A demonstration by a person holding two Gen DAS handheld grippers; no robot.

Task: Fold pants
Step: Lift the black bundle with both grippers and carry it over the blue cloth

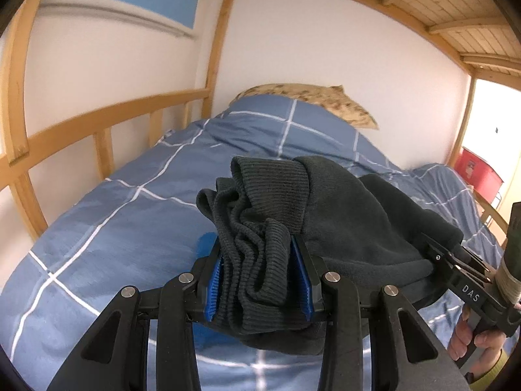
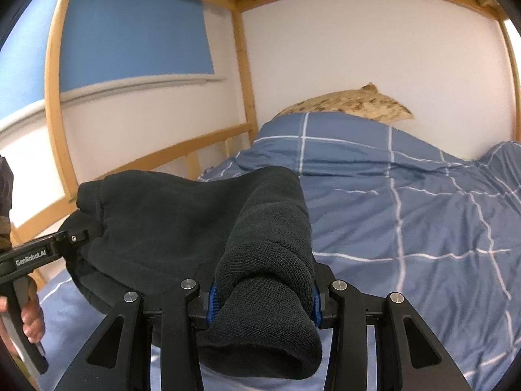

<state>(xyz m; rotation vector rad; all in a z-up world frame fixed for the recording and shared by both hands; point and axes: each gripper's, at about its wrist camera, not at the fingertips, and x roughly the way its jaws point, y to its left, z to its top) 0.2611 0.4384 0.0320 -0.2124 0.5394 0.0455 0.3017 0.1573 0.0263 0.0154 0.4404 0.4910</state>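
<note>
The bunk bed frame (image 1: 110,120) of pale wood fills both views, slats overhead, and under it lies the blue checked duvet (image 1: 97,221), running back to a mottled tan pillow (image 1: 325,97) against the white wall. Above the duvet hang the dark pants (image 1: 342,215), lifted clear of the bed and stretched between the two tools. The left gripper (image 1: 257,277) pinches a bunched ribbed cuff between its blue pads, a detail only the left wrist view gives. The right gripper (image 2: 262,303) clamps a thick knitted fold of the same pants, and the right wrist view alone shows that fold draping down over the front of the tool. Off at the right edge of the left view sits a red box (image 1: 478,172), unseen from the other side. Writing now: the right tool's body reads "DAS" in the left view, and the left tool's body reads "GenRobot.AI" in the right view.
</note>
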